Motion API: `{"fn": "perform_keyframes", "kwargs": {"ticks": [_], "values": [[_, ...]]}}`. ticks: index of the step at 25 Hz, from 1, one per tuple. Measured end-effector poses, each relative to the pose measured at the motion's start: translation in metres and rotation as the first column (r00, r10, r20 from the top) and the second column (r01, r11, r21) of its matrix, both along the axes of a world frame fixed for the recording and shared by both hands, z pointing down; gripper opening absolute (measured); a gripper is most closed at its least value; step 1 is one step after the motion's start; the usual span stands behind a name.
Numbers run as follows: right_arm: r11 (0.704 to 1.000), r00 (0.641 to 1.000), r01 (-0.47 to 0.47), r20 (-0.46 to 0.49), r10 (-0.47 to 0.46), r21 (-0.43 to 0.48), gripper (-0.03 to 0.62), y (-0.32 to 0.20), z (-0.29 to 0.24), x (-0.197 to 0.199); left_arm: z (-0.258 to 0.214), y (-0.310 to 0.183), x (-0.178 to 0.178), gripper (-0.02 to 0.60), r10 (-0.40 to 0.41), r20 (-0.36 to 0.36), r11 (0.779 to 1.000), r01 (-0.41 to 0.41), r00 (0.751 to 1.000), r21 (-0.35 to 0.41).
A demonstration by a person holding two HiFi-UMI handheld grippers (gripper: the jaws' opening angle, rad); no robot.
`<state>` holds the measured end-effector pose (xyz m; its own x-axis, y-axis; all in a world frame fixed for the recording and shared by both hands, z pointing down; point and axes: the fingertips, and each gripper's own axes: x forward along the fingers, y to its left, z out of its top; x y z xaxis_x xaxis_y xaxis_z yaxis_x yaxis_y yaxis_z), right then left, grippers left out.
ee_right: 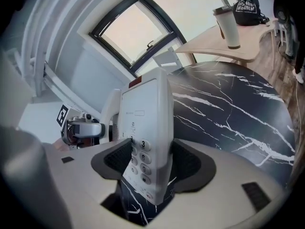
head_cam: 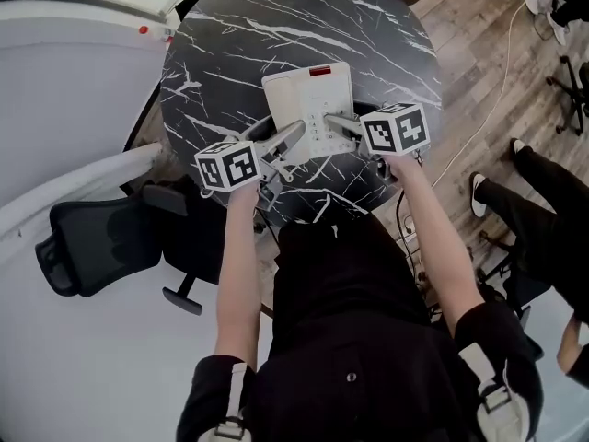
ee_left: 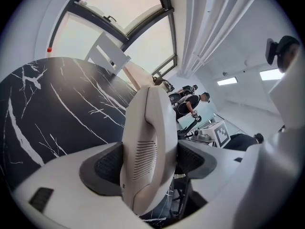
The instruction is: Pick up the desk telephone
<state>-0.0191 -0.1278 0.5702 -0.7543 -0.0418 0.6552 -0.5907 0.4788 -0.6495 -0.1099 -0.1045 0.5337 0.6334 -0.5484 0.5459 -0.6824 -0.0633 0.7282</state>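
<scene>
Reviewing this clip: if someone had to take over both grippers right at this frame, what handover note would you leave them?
Left gripper: shut on the desk telephone, fingers clamping its handset side.
Right gripper: shut on the same telephone, fingers clamping the keypad side.
Where: the telephone is over the black marble table, toward the person's side. Its near end looks raised off the top; I cannot tell about the far end.
Done: both grips made, lift apparently begun.
Left: bring the telephone fully clear of the table, keeping both grips even.
</scene>
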Motion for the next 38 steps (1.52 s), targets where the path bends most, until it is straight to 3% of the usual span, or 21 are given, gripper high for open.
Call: {"fn": "perform_keyframes", "kwargs": {"ticks": [9,17,29,38], "values": [[0.993,0.999,0.024,0.025,-0.027,0.116,0.288,-0.027,-0.05,-0.017,-0.047,-0.019,-0.017,0.365,-0.066,0.017,0.992,0.063,0.998,0.108],[0.968,0.996,0.016,0.079,-0.037,0.249,0.288,-0.051,-0.11,-0.031,-0.109,-0.038,-0.029,0.36,-0.089,0.08,0.964,0.066,0.993,0.257],[0.89,0.987,-0.017,0.149,-0.057,0.456,0.287,-0.084,-0.207,-0.048,-0.204,-0.065,-0.045,0.357,-0.126,0.133,0.89,0.053,0.983,0.452],[0.811,0.979,-0.039,0.187,-0.087,0.584,0.285,-0.089,-0.268,-0.048,-0.26,-0.066,-0.044,0.356,-0.144,0.156,0.828,0.032,0.977,0.56]]}}
